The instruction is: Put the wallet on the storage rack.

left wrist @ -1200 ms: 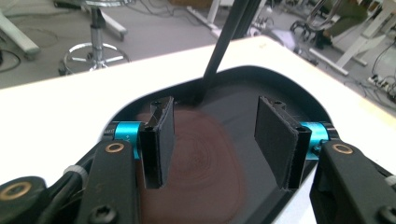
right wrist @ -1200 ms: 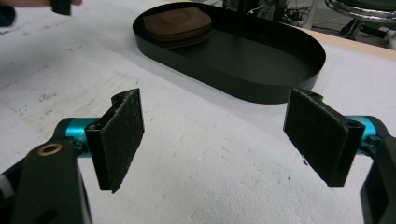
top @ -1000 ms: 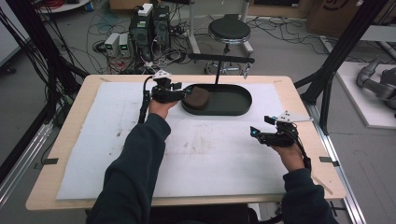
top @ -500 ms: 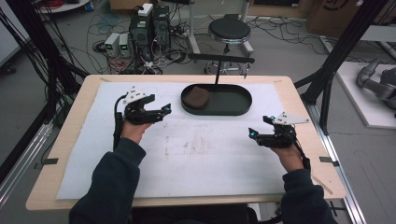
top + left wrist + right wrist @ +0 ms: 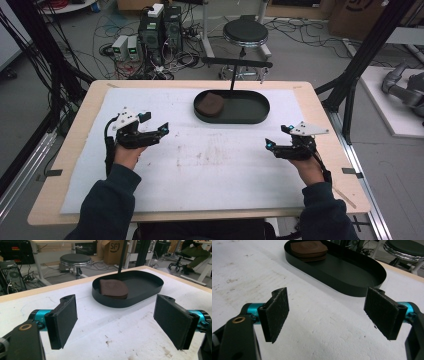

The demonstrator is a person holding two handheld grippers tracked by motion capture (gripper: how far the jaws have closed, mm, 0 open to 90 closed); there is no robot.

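where the high view looks down on the table, the left gripper and right gripper hover over the white mat, well apart, both clear of the black oval tray. the brown pad lies in the tray's left end.

in the left gripper view, the jaws stand wide apart, having just been opening, with nothing between them; the tray lies beyond.

in the right gripper view, the jaws stand apart and empty, short of the tray.
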